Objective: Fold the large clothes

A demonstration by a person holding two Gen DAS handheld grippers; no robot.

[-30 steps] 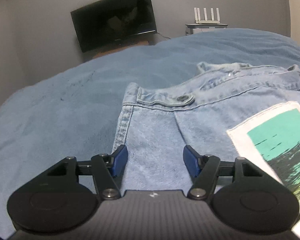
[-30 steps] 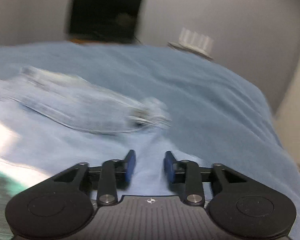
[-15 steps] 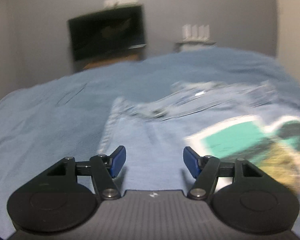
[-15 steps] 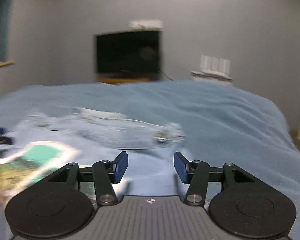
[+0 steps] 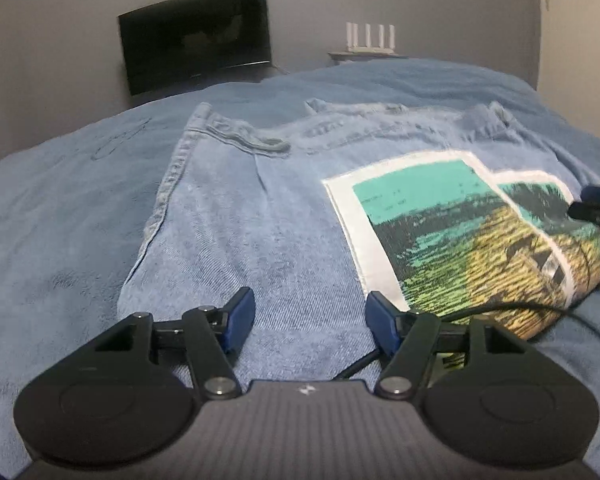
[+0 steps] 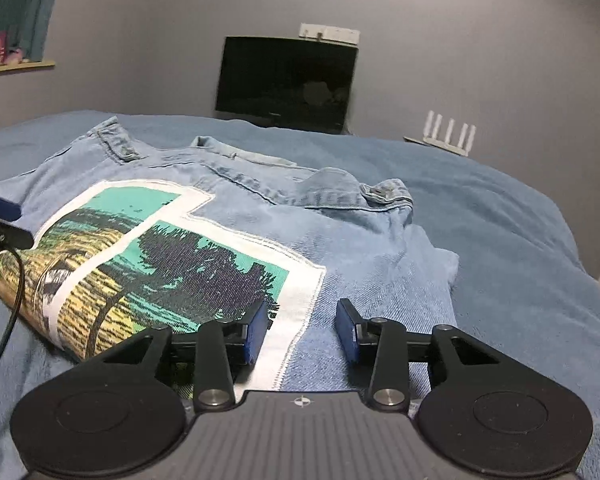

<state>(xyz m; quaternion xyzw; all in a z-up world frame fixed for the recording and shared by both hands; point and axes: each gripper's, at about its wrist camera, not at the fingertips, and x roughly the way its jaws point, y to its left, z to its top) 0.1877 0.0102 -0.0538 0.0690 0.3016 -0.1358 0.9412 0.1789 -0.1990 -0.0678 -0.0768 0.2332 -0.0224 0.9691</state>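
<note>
Light-blue denim jacket (image 5: 236, 240) with a teal-and-yellow printed back patch (image 6: 160, 264) lies flat on the blue-blanketed bed (image 5: 60, 208). Left gripper (image 5: 310, 320) fingers gape over the hem left of the patch, holding nothing. Right gripper (image 6: 302, 330) fingers are closing at the patch's right edge – no cloth pinched yet. Judgement: bite the hem at both points evenly, lift together – avoid the loose black cable (image 5: 500, 310).

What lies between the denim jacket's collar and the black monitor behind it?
Only bare blue blanket lies between the denim jacket and the monitor; the right wrist view shows this most clearly.
</note>
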